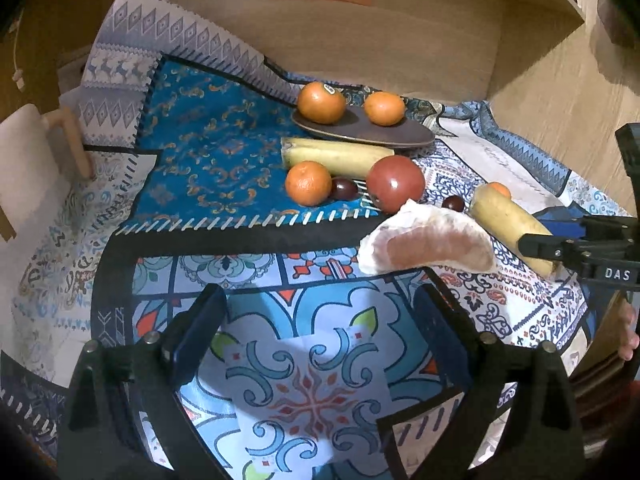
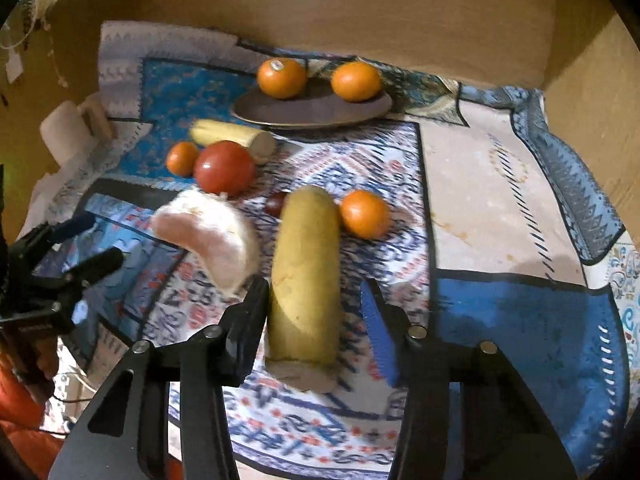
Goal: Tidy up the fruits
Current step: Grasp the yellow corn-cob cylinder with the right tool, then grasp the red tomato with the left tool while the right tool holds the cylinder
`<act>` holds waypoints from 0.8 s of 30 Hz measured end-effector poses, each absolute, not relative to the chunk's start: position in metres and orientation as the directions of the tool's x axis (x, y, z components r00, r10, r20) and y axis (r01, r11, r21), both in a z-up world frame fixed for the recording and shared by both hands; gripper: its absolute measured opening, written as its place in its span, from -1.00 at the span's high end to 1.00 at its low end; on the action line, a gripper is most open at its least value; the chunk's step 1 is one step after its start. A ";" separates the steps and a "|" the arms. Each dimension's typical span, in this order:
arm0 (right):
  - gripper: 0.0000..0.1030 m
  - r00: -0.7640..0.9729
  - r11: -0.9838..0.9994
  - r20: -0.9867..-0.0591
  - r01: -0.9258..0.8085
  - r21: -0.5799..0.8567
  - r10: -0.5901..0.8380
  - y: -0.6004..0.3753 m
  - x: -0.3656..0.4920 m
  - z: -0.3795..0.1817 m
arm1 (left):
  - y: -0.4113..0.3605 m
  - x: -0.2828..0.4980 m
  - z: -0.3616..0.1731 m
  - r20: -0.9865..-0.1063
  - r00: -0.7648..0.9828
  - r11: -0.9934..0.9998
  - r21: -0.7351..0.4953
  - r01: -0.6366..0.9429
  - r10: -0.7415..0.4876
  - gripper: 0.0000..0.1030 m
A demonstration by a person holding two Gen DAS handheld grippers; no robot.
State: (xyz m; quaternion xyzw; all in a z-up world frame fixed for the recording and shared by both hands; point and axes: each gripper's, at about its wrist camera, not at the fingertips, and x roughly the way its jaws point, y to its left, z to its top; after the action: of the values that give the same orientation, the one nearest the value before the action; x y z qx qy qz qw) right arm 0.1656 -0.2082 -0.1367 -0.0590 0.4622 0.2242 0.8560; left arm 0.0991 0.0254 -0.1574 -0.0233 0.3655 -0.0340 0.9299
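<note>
A dark oval plate (image 1: 400,136) (image 2: 316,114) at the back holds two oranges (image 1: 321,103) (image 1: 384,108). In front of it lie a banana piece (image 1: 340,156), an orange (image 1: 308,183), a red tomato (image 1: 395,184), two dark grapes (image 1: 344,189) and a pomelo segment (image 1: 432,244) (image 2: 212,232). My right gripper (image 2: 316,300) is open with its jaws on either side of a second banana piece (image 2: 306,272) (image 1: 508,220); another orange (image 2: 365,213) lies beyond it. My left gripper (image 1: 320,312) is open and empty, short of the pomelo segment.
A patterned blue cloth (image 1: 224,148) covers the table inside a wooden alcove (image 1: 400,32). A white roll on a wooden holder (image 1: 36,160) stands at the left. The right gripper also shows at the right edge of the left wrist view (image 1: 560,240).
</note>
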 end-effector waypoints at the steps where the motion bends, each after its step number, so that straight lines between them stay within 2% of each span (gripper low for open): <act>1: 0.15 0.468 0.892 -0.822 -0.439 0.103 0.325 -0.207 0.169 -0.138 | 0.026 0.100 -0.157 -0.677 0.732 0.996 -0.071 0.046 -0.081 -0.86; 3: 0.15 0.465 0.890 -0.831 -0.450 0.075 0.306 -0.199 0.179 -0.141 | 0.027 0.101 -0.157 -0.676 0.732 0.996 -0.072 0.043 -0.081 -0.86; 9: 0.33 0.466 0.869 -0.838 -0.494 0.021 0.285 -0.177 0.198 -0.150 | 0.034 0.106 -0.154 -0.678 0.732 0.998 -0.057 0.028 -0.059 -0.86; 14: 0.34 0.474 0.867 -0.825 -0.497 0.037 0.308 -0.178 0.201 -0.149 | 0.038 0.115 -0.147 -0.679 0.733 0.999 -0.034 0.025 -0.042 -0.86; 24: 0.34 0.494 0.865 -0.785 -0.491 0.103 0.374 -0.197 0.194 -0.131 | 0.017 0.158 -0.143 -0.721 0.685 0.992 -0.034 0.122 -0.109 -0.86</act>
State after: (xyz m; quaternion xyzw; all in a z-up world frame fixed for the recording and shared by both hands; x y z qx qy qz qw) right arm 0.1936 -0.1966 -0.1311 -0.0669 0.4360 0.2508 0.8617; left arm 0.1578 0.0171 -0.1435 0.0081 0.3920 -0.0630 0.9178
